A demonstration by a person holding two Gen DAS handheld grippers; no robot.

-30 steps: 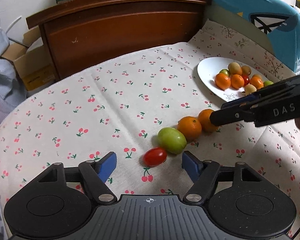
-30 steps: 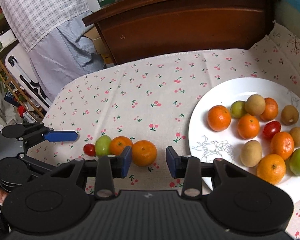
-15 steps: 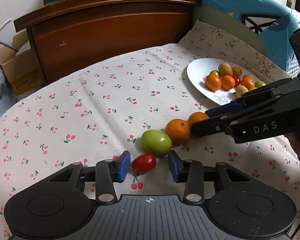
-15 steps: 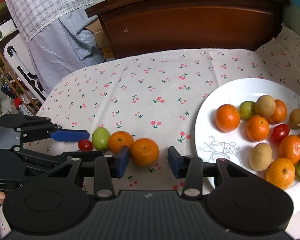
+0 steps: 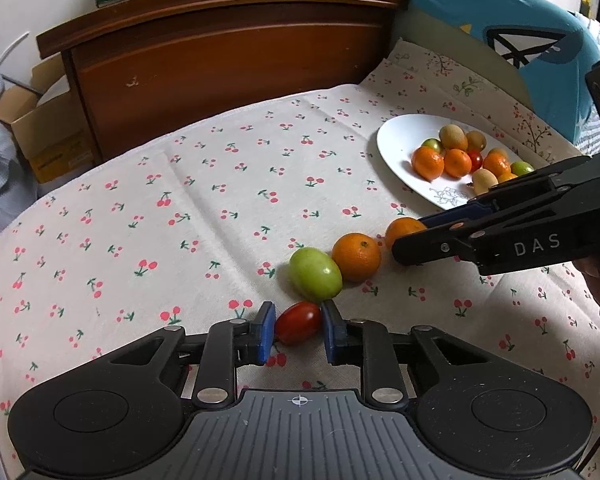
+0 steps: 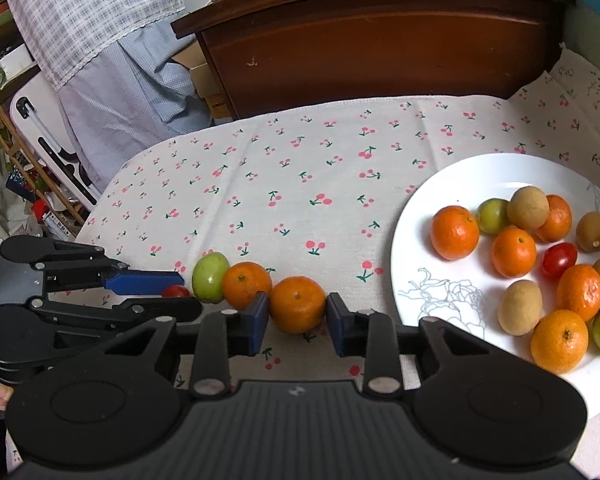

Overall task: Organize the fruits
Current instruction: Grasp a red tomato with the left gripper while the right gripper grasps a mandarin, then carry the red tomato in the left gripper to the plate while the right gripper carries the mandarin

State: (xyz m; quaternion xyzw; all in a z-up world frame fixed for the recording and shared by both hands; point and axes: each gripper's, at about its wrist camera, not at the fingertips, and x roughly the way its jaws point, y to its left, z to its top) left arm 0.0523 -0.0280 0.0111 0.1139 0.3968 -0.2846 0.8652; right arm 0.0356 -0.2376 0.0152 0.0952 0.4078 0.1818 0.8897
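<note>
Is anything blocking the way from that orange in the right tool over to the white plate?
Nothing visible. The orange sits between the right tool pads, and only bare cloth lies between it and the plate.

Right gripper (image 6: 298, 314) jaws, just closing, clamp an orange (image 6: 297, 304) beside the plate (image 6: 428, 216).

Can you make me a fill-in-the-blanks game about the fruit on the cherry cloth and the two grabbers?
1. The left gripper has its fingers shut on a small ____ tomato.
2. The right gripper has its fingers around an ____.
3. The white plate holds ____ cherry tomato(es).
4. The green fruit on the cloth touches the middle orange and lies ____ the plate.

Missing words: red; orange; one; outside
</note>
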